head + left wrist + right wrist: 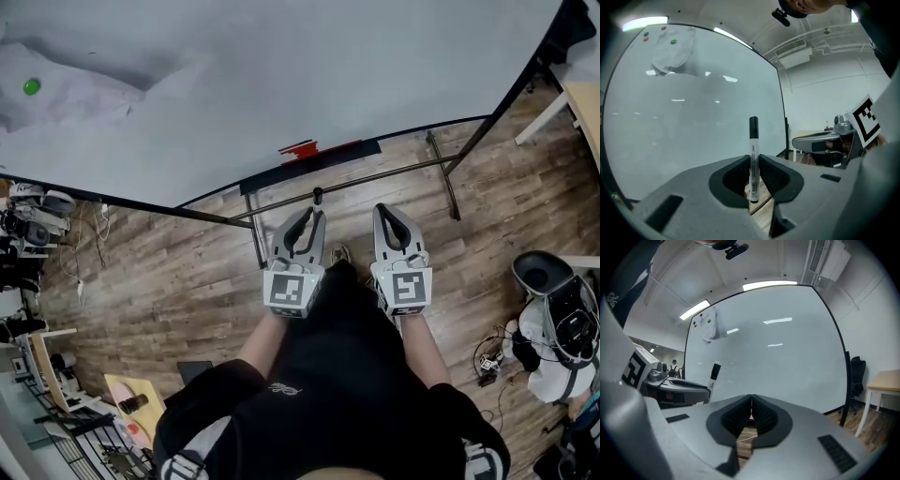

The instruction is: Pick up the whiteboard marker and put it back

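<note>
A whiteboard marker [753, 159] with a white barrel and black cap stands upright between the jaws of my left gripper [753, 163], which is shut on its barrel. In the head view the left gripper [311, 218] is held in front of the whiteboard [281, 75], just below its black tray [347, 153]. The marker's cap [317, 196] shows above the fingertips. My right gripper [389, 216] is level with it on the right, apart from the marker. Its jaws [751, 401] are shut with nothing between them. The marker [713, 376] appears at the left in the right gripper view.
A red eraser-like object [300, 149] lies on the tray. A sheet [56, 89] hangs on the board under a green magnet [31, 86]. The board's stand bars [375, 176] cross the wooden floor. A table [586, 103] and a device [553, 309] are right; shelves [37, 225] are left.
</note>
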